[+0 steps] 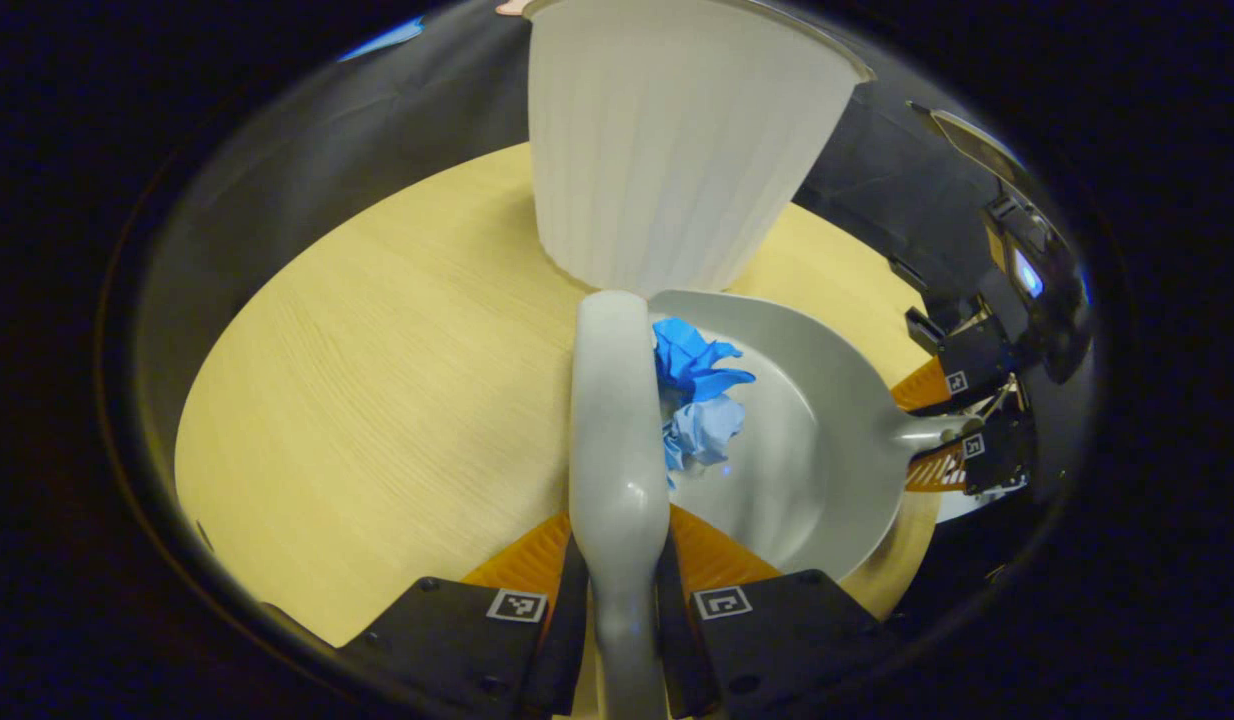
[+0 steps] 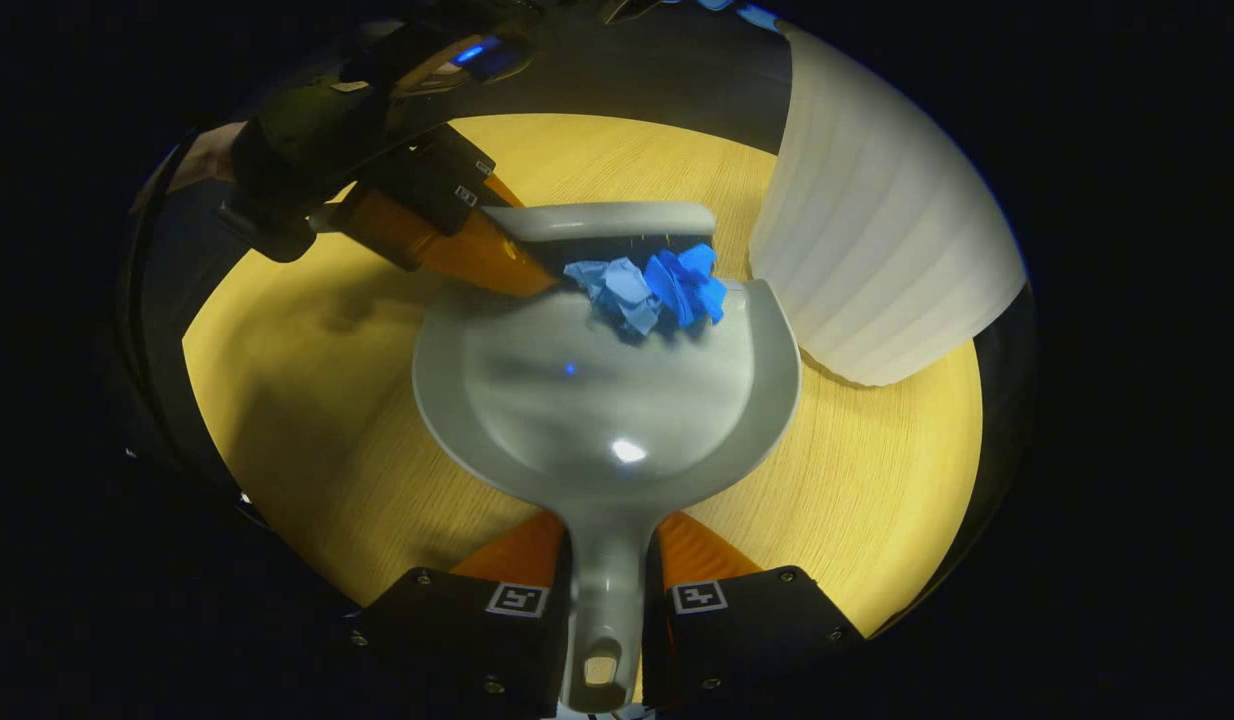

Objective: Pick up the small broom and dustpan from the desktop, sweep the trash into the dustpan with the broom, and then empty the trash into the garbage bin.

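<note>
My left gripper [image 1: 617,560] is shut on the grey broom [image 1: 615,420], which reaches forward over the dustpan's mouth. The grey dustpan [image 1: 807,430] lies on the round wooden table [image 1: 377,380]. Crumpled blue trash [image 1: 699,395] rests just inside its lip, against the broom's head. In the right gripper view, my right gripper [image 2: 605,590] is shut on the dustpan's handle [image 2: 602,600]. The pan's bowl [image 2: 597,400] spreads out ahead, with the blue trash [image 2: 649,288] at its far edge. The broom head [image 2: 607,225] presses there, held by the left gripper [image 2: 447,215].
A white ribbed garbage bin [image 1: 667,140] stands on the table just beyond the dustpan; in the right gripper view the bin [image 2: 877,250] is at the upper right. Bare tabletop [image 2: 307,400] lies left of the pan. A hand [image 2: 202,155] holds the far gripper.
</note>
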`<state>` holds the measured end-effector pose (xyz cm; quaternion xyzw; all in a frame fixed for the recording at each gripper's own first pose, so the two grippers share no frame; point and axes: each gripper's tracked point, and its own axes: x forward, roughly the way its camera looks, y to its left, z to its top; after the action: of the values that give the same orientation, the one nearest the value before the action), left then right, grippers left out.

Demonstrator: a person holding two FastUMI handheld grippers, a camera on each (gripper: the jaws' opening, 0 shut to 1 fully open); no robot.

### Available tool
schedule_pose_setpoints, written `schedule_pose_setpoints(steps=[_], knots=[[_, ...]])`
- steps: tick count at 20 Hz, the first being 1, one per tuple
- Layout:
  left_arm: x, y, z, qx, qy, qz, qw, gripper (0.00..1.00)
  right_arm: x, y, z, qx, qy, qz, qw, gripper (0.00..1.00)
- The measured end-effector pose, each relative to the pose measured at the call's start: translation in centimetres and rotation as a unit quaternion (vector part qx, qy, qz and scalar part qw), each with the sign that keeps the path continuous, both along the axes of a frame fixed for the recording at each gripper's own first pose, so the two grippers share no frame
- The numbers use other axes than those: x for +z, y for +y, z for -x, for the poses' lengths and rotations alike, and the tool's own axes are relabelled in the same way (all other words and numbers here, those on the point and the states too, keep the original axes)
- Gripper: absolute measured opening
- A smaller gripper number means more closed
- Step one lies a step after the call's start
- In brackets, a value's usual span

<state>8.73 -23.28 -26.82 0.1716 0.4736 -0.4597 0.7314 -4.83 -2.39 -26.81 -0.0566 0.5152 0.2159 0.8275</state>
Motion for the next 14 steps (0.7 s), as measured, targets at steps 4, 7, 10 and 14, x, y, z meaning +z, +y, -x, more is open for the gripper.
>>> schedule_pose_setpoints(steps=[4, 7, 10, 14], knots=[[0.2, -0.2, 1.6, 0.016, 0.01, 0.01, 1.0, 0.39, 0.7, -0.1, -1.7, -0.008, -0.013, 0.002, 1.0, 0.31], [0.4, 0.2, 2.2, 0.043, 0.015, 0.014, 0.999, 0.39, -0.2, -0.7, -2.1, -0.013, -0.023, 0.005, 1.0, 0.31], [0.6, 1.1, 2.4, 0.076, 0.015, 0.019, 0.997, 0.41, -0.9, -1.0, -2.5, -0.021, -0.027, 0.006, 0.999, 0.31], [1.4, 4.3, 1.9, 0.121, -0.001, 0.021, 0.992, 0.41, -2.0, -3.2, -2.5, -0.034, -0.029, 0.009, 0.999, 0.31]])
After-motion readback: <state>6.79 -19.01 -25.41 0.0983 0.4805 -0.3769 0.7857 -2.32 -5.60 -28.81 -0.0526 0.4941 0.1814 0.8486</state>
